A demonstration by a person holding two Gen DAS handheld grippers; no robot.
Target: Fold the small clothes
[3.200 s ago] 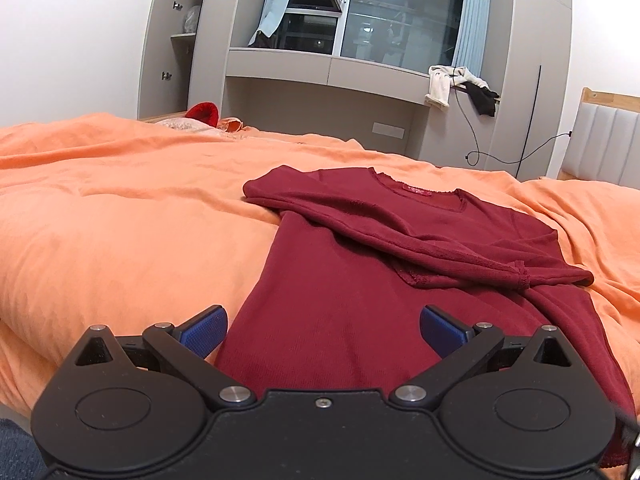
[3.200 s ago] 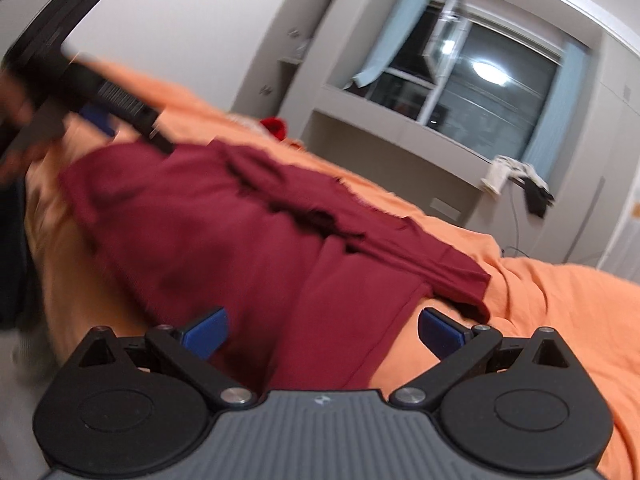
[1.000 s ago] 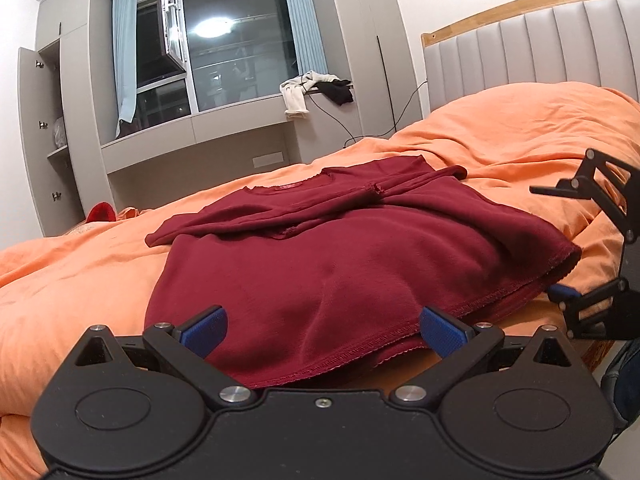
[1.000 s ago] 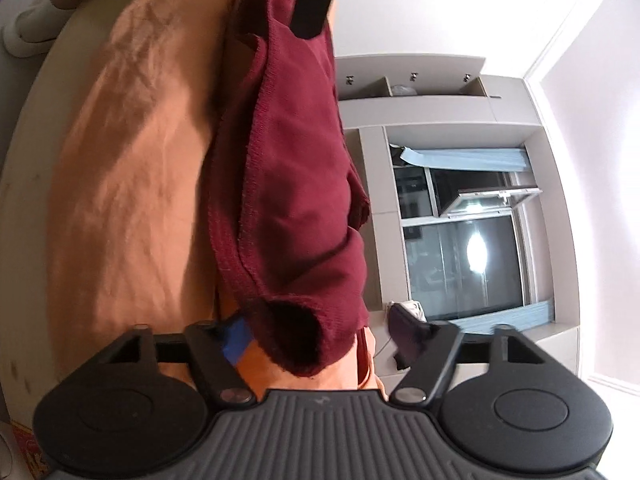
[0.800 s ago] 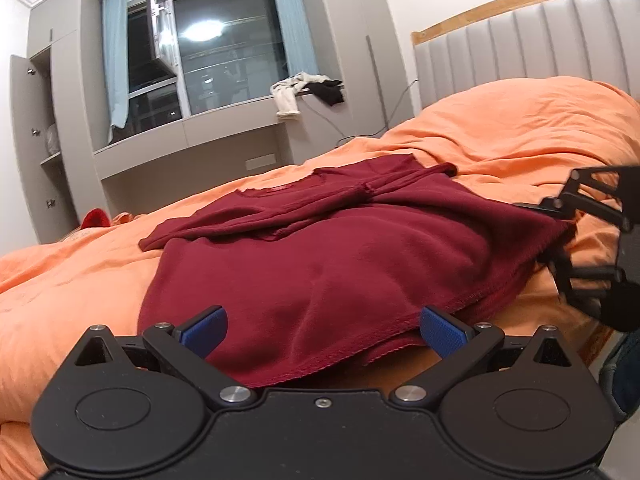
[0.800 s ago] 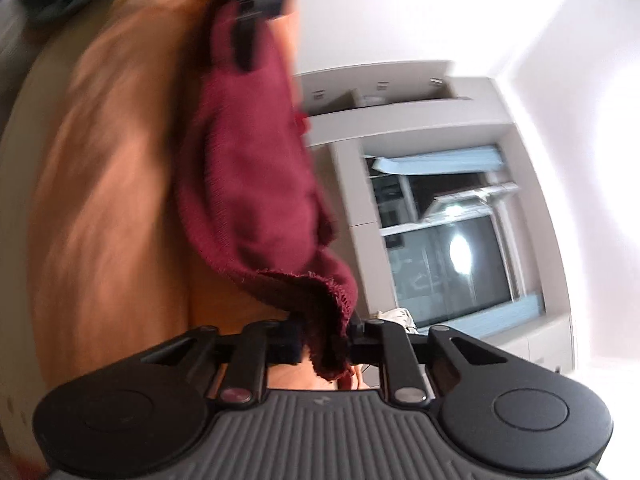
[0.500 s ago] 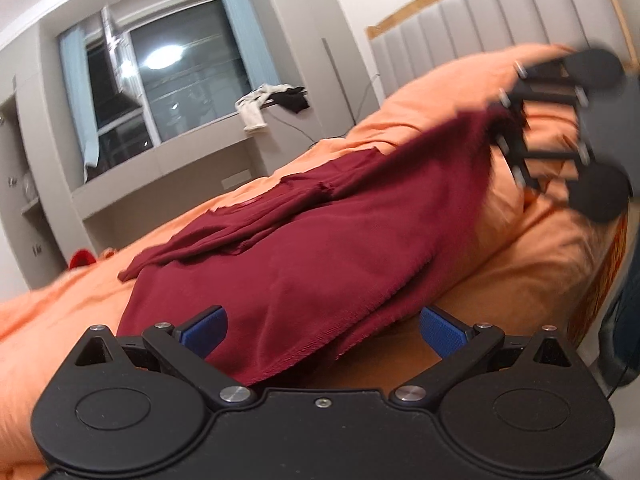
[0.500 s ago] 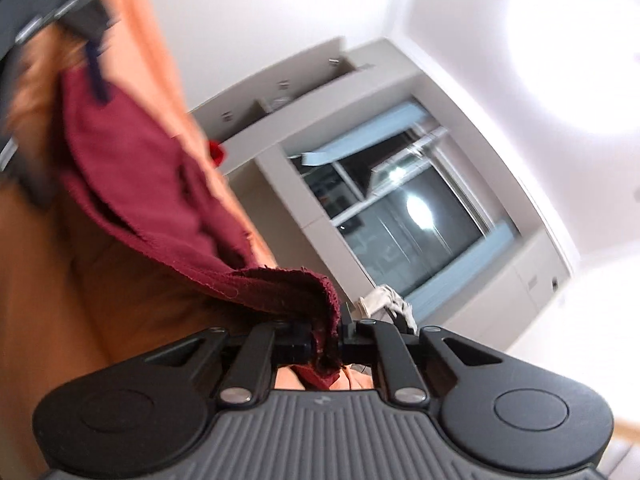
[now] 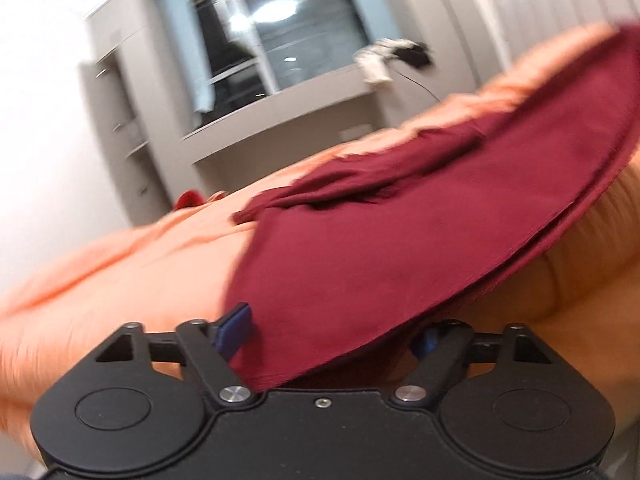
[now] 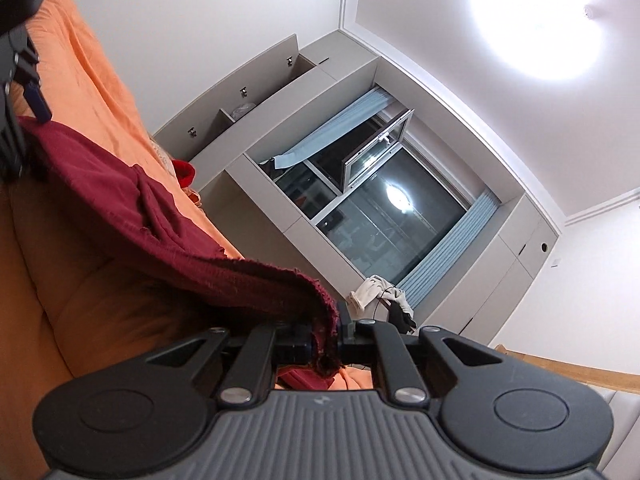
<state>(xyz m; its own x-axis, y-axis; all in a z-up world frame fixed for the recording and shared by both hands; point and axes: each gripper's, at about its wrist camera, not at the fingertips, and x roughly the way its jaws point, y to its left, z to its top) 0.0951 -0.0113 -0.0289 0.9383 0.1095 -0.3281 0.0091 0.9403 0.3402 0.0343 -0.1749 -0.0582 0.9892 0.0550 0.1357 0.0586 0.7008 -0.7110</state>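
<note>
Right claw is clenched on the shirt hem corner, lifted off the bed. Left claw has just been closing, hem between its pads, not yet pinched. The shirt's far part lies on the orange bed. Beyond, a window.

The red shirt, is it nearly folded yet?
Partly. Done: the sleeves lie folded across the red shirt on the orange bed. In hand: the right gripper is shut on one hem corner and holds it off the bed; the left gripper has just been closing around the other corner, not yet pinching. Left: folding the hem over.
</note>
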